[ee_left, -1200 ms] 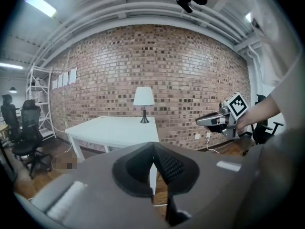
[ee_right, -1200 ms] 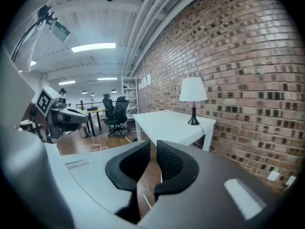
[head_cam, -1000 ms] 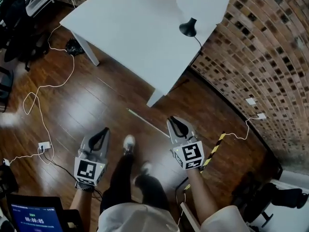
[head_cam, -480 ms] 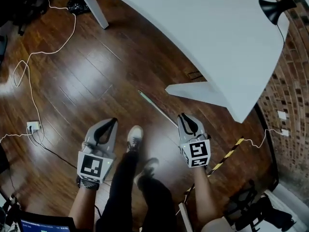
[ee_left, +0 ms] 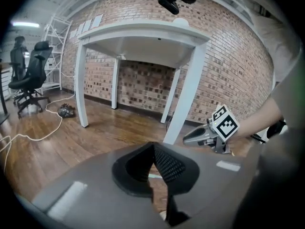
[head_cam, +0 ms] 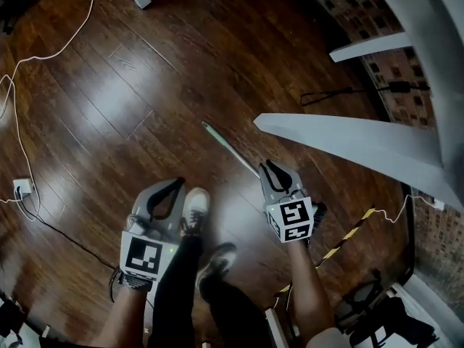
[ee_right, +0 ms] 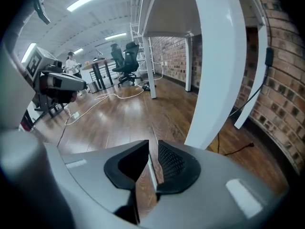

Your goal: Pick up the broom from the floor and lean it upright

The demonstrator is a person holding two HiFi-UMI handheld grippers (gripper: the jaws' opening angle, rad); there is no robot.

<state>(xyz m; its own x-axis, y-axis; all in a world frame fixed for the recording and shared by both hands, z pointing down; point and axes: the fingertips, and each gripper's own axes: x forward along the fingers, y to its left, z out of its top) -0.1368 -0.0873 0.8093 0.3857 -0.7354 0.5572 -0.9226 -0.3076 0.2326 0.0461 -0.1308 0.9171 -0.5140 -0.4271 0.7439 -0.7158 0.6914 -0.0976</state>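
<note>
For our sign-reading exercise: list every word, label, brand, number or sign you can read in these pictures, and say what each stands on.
No readable words, brands or numbers anywhere.
The cube on the left gripper: a black-and-white square pattern, no letters.
The cube on the right gripper: the same kind of pattern; its jaws have just been opening, the broom handle seen between them, ungripped.
The striped strip on the floor: yellow-black bands, no words.

The broom lies mid-frame on the floor, slanting down-right to the right gripper. A shoe sits between it and the left gripper. Table upper right, cable far left.
</note>
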